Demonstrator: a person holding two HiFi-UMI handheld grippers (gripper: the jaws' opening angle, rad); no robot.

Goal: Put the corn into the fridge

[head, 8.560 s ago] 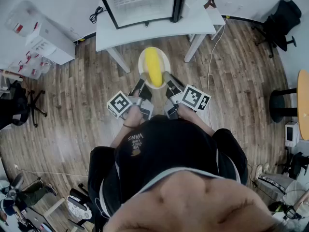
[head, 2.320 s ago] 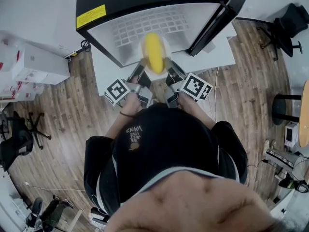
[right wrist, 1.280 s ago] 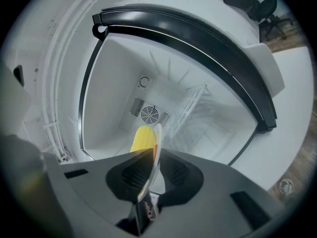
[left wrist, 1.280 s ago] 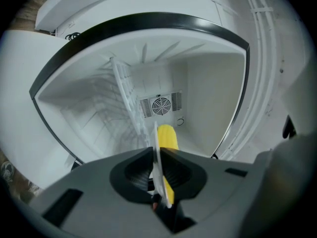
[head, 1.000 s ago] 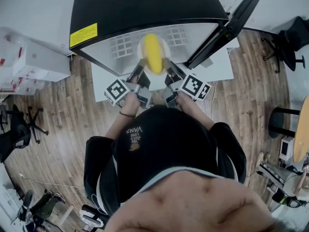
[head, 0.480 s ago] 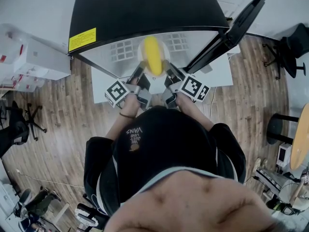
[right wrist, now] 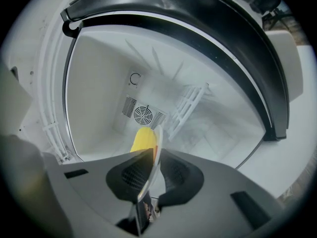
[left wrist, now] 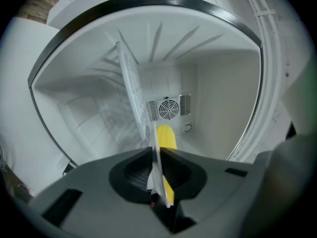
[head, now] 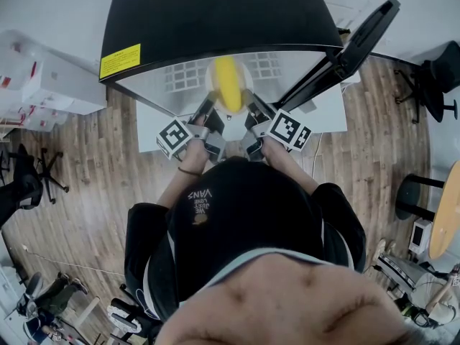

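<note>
A yellow corn cob (head: 228,85) lies on a white plate (head: 211,80), held level at the open front of the black fridge (head: 215,13). My left gripper (head: 207,108) is shut on the plate's left rim and my right gripper (head: 251,108) is shut on its right rim. In the left gripper view the plate (left wrist: 154,158) runs edge-on between the jaws of the left gripper (left wrist: 155,155), with the corn (left wrist: 166,137) just beyond. The right gripper view shows the same: the right gripper (right wrist: 153,157), the plate (right wrist: 155,150) and the corn (right wrist: 142,139).
The fridge's door (head: 359,34) stands open to the right. Inside are white walls, a wire shelf (left wrist: 130,88) and a round fan grille (left wrist: 169,109) at the back. The fridge stands on a white table (head: 327,110). White boxes (head: 43,77) are at the left and an office chair (head: 442,77) at the right.
Since the earliest frame the plate with the corn has been carried from over the wooden floor to the fridge's open front. Over the last second nothing has visibly moved.
</note>
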